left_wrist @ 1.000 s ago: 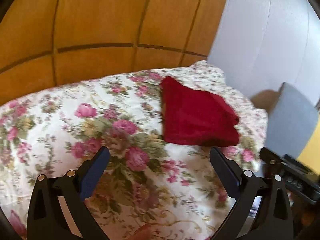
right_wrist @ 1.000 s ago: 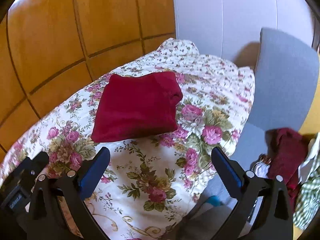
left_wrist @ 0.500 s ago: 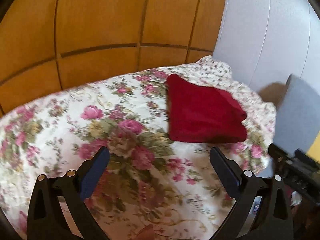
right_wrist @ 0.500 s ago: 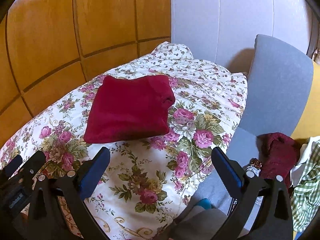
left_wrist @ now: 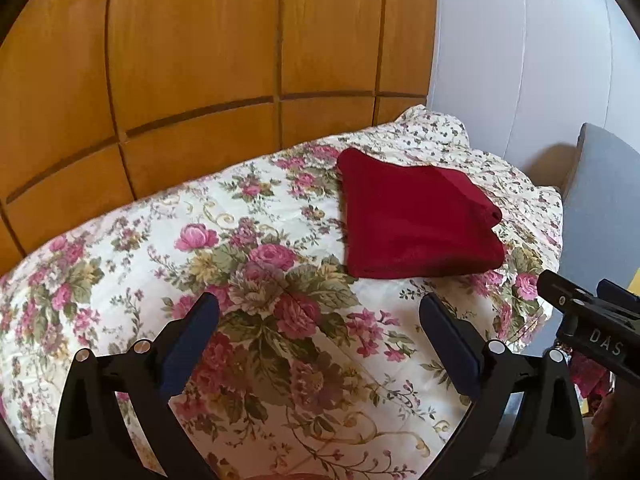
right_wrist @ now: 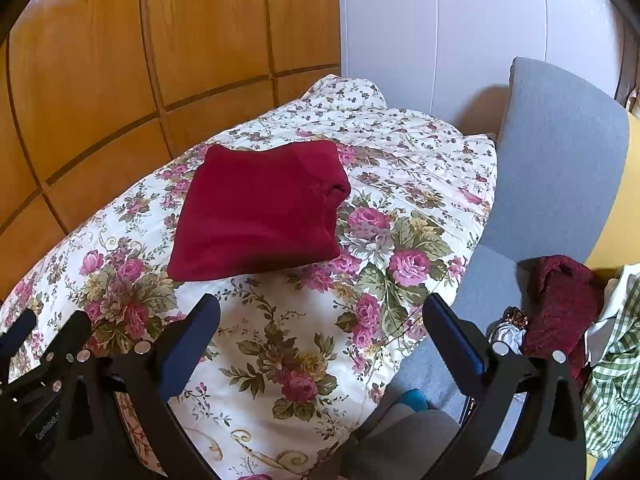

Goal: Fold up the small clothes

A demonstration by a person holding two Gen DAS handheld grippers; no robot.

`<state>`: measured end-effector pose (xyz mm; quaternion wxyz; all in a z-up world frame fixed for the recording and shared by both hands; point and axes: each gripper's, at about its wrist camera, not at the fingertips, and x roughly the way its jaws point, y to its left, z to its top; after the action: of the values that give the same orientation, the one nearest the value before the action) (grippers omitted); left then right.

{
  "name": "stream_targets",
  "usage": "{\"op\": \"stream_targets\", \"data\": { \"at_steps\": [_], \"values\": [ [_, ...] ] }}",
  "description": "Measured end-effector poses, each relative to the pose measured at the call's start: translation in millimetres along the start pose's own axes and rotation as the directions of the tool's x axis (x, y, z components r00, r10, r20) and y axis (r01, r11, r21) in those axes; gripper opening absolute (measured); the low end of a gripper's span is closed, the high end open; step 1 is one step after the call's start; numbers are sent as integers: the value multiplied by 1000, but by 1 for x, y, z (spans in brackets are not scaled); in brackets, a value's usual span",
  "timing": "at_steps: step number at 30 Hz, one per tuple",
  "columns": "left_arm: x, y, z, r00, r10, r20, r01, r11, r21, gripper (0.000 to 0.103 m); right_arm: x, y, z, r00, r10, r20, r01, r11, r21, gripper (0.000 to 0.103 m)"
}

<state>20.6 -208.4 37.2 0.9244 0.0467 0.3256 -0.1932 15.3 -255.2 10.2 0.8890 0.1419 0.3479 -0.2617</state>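
Note:
A dark red garment (left_wrist: 416, 220) lies folded into a neat rectangle on the floral quilt (left_wrist: 248, 280); it also shows in the right wrist view (right_wrist: 260, 212). My left gripper (left_wrist: 318, 320) is open and empty, held above the quilt short of the garment. My right gripper (right_wrist: 322, 320) is open and empty, also short of the garment and near the quilt's right edge. A pile of unfolded clothes, a dark red piece (right_wrist: 560, 300) and a green checked one (right_wrist: 612, 360), lies on the grey chair (right_wrist: 560, 160) at the right.
Wooden panels (left_wrist: 200, 60) stand behind the quilt, and a white wall (right_wrist: 440, 32) at the back right. The grey chair back stands beside the quilt. The right gripper's body (left_wrist: 592, 328) shows in the left view; the left one's body (right_wrist: 32, 360) in the right view.
Both grippers have drawn back and risen a little from the folded red garment, which lies still. More of the clothes pile on the chair has come into the right view.

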Motion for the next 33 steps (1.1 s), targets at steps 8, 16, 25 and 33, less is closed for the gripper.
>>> {"op": "stream_targets", "data": {
  "at_steps": [8, 16, 25, 33],
  "values": [
    [7, 7, 3, 999, -14, -37, 12, 998, -61, 99, 1, 0, 0, 1000, 0, -6, 0, 1000, -1, 101],
    [6, 7, 4, 999, -14, -37, 12, 999, -45, 99, 1, 1, -3, 1000, -3, -9, 3, 1000, 2, 101],
    [5, 6, 8, 999, -19, -32, 17, 999, -47, 99, 2, 3, -3, 1000, -7, -21, 7, 1000, 1, 101],
    [5, 6, 9, 999, -26, -44, 25, 999, -37, 99, 3, 1, -3, 1000, -4, -23, 4, 1000, 5, 101]
  ]
}}
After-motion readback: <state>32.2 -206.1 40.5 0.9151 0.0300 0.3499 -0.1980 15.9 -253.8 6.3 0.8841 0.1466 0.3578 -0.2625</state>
